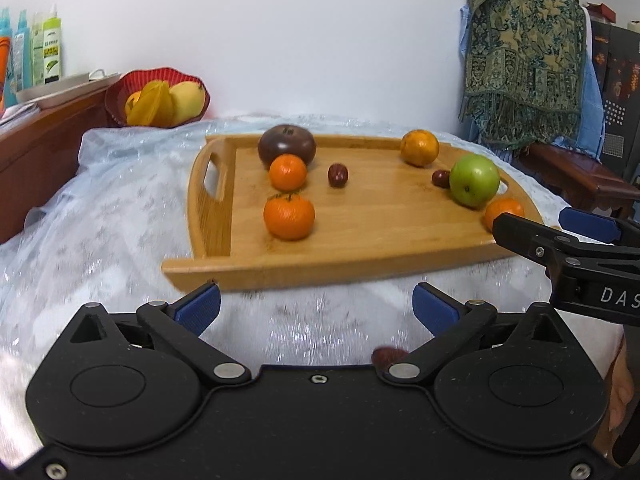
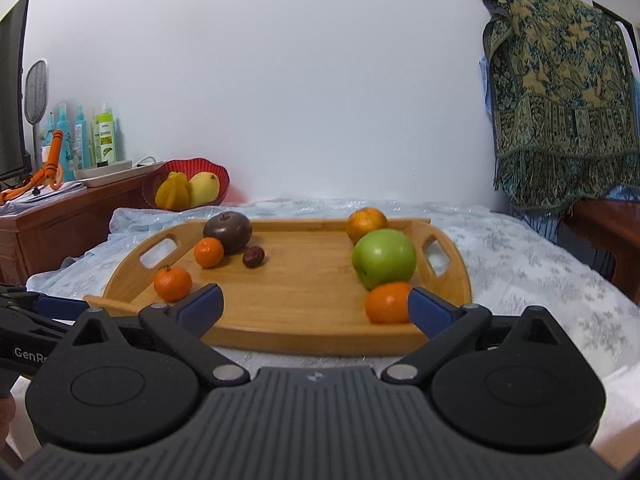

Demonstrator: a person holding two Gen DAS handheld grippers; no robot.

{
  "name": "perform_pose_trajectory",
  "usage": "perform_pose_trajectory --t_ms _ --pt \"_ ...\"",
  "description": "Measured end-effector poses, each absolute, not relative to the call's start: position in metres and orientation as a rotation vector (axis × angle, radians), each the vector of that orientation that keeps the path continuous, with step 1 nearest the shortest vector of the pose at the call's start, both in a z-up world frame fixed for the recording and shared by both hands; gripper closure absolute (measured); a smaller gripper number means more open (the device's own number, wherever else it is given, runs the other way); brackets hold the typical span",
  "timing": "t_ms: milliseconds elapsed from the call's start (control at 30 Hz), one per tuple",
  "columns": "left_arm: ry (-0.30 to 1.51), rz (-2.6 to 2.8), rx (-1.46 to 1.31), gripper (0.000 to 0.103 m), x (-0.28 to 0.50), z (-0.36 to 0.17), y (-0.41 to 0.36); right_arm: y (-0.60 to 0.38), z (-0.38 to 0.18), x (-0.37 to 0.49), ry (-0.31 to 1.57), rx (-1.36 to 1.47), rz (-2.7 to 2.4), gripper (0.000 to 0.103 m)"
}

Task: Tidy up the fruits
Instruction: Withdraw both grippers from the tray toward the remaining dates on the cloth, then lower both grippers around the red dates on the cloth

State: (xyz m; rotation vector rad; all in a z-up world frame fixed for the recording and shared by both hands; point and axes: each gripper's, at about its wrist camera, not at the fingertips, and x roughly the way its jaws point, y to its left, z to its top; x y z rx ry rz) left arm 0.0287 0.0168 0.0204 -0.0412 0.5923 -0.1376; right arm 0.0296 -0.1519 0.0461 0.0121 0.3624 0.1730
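left wrist view: the left gripper has its jaws wide and empty over the cloth-covered surface, short of the wooden tray. the nearest mandarin sits just above and slightly left of the jaws.

right wrist view: the right gripper also has wide, empty jaws at the tray's near edge; another mandarin sits by the right-hand pad, below the green apple. i judge this arm nearer.

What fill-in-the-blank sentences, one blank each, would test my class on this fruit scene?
1. The apple on the wooden tray is ____ in colour.
2. The starfruit lies in a ____ bowl behind the tray.
3. The right gripper has its jaws ____, with nothing held.
4. The patterned shawl hangs on the ____ side of both views.

Missing words: green; red; open; right
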Motion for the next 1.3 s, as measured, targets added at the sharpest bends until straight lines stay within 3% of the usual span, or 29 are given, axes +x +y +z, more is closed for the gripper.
perform_pose_trajectory --t_ms 600,1000,1167,1300 --pt "0.639 -0.185 -0.097 0.003 0.011 -0.001 0.025 -0.142 0.034 -0.001 0.342 0.014 0.160 0.000" --pt "0.589 -0.189 -0.027 0.035 0.003 0.001 0.014 -0.128 0.026 -0.013 0.315 -0.098 0.112 0.000" --pt "0.600 -0.261 -0.054 0.064 0.000 0.002 0.014 -0.129 0.024 -0.010 0.355 -0.072 0.135 0.000" --pt "0.604 -0.276 -0.059 0.066 -0.001 0.002 0.013 -0.131 0.022 -0.008 0.383 -0.054 0.142 0.000"
